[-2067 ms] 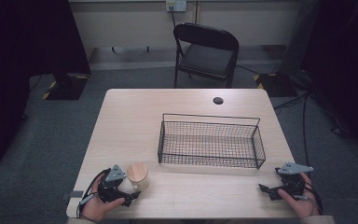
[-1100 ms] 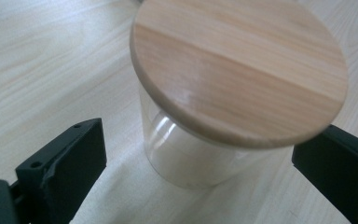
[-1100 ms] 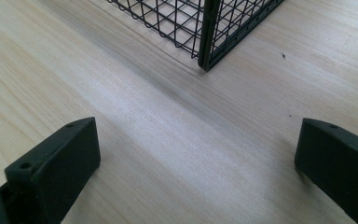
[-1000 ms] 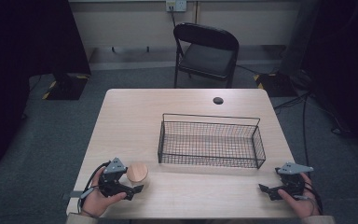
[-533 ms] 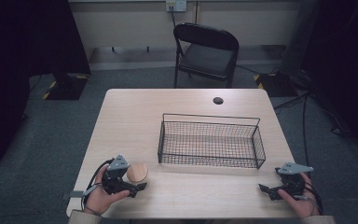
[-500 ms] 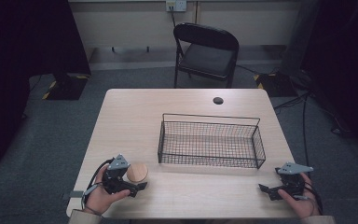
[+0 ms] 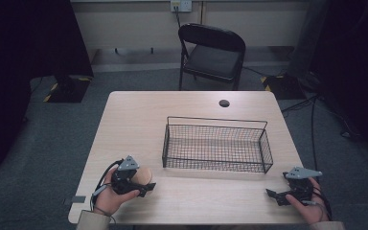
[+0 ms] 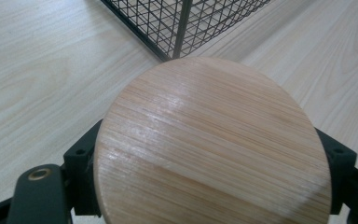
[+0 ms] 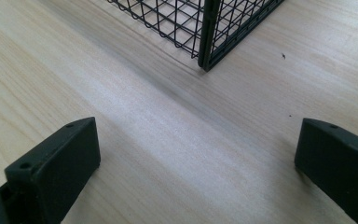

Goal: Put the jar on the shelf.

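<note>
A light wooden tabletop (image 7: 139, 120) stands on grey carpeted floor (image 7: 52, 139) — behind it a black folding chair (image 7: 212, 55) faces the table. The pale back wall (image 7: 134, 21) carries a socket (image 7: 181, 5) with a cable hanging down, and both sides of the room lie in deep shadow.

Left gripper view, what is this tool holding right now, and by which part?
The left tool has just closed its jaws on the round, light bamboo lid, gripping it by opposite sides below its flat top. The right tool holds nothing.
</note>
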`<state>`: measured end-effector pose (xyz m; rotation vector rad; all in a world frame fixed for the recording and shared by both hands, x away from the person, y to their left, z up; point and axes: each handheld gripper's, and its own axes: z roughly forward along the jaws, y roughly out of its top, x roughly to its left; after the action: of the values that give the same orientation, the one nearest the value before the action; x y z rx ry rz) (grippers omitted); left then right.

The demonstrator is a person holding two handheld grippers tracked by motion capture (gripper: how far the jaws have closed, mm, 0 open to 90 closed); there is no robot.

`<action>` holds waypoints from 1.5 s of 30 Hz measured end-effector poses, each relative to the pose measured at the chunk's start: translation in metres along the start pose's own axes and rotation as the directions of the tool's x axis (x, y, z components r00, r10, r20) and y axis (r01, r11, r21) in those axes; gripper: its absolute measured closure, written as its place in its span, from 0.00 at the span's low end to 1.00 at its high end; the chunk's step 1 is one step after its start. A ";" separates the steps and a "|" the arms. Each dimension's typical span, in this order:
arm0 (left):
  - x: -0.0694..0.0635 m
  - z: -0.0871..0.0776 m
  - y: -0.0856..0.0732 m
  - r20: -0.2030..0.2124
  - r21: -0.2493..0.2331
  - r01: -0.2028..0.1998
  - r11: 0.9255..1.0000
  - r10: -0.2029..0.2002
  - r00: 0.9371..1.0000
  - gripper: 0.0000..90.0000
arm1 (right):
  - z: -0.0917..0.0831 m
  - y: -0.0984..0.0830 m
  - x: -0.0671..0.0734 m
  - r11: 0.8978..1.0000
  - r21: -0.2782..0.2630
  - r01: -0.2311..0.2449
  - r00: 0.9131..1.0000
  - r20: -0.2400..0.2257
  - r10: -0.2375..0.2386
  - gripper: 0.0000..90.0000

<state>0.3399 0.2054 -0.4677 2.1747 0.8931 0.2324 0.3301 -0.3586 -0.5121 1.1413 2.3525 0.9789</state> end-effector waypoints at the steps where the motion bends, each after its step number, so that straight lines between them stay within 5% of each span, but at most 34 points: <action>1: 0.000 0.000 0.000 0.000 0.000 0.000 1.000 0.000 1.000 0.23 | 0.000 0.000 0.000 1.000 0.000 0.000 1.000 0.000 0.000 0.00; 9: -0.001 -0.002 0.005 -0.016 -0.005 -0.007 1.000 0.007 1.000 0.24 | 0.000 0.000 0.000 1.000 0.000 0.000 1.000 0.000 0.000 0.00; 45: -0.015 -0.006 0.070 0.044 0.026 -0.042 0.999 0.041 0.998 0.25 | 0.000 0.000 0.000 1.000 0.000 0.000 1.000 0.000 0.000 0.00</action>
<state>0.3633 0.1660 -0.4121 2.2165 0.8317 0.1941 0.3301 -0.3586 -0.5121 1.1413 2.3526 0.9788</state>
